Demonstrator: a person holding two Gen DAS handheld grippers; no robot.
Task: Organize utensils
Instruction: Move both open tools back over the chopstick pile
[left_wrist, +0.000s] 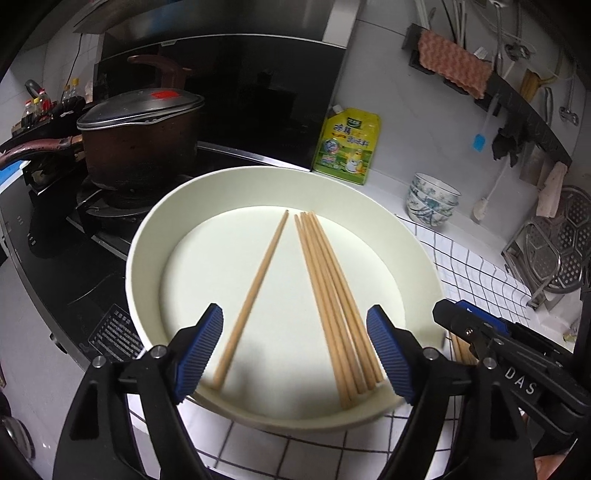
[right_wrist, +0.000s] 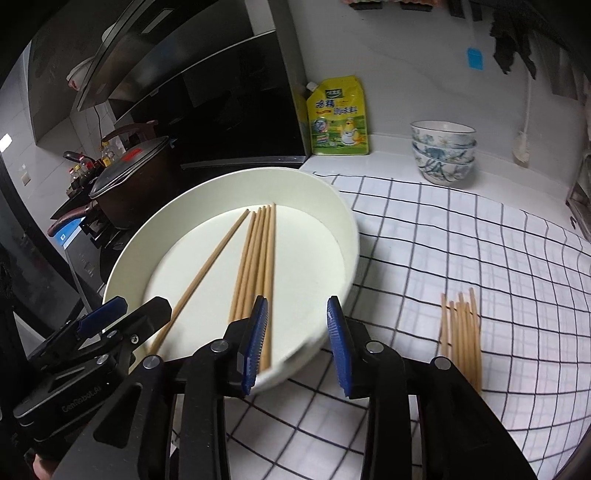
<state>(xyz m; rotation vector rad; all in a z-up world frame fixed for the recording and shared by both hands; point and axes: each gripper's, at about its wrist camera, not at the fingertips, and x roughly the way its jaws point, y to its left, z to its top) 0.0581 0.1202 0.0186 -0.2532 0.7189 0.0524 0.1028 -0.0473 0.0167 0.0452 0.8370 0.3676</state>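
Chopsticks (left_wrist: 334, 295) lay in the dish (left_wrist: 258, 184), one stray (left_wrist: 255, 295) apart, more (right_wrist: 461, 332) on the cloth (right_wrist: 480, 240) near the counter's front edge. Left gripper (left_wrist: 295, 354) and right gripper (right_wrist: 297, 343) hovered, jaws apart, empty. A clumsy pinch risked scattering the bundle or nudging the dish.

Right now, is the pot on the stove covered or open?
Covered. The pot has its lid resting across the rim in both views; contents cannot be seen.

the white dish (right_wrist: 347, 236) walls in its floor, open only from above. bare checked cloth (right_wrist: 424, 236) lies between the dish, stacked bowls (right_wrist: 443, 155) and loose chopsticks (right_wrist: 461, 332). the pot (left_wrist: 140, 147) crowds the dish's left.
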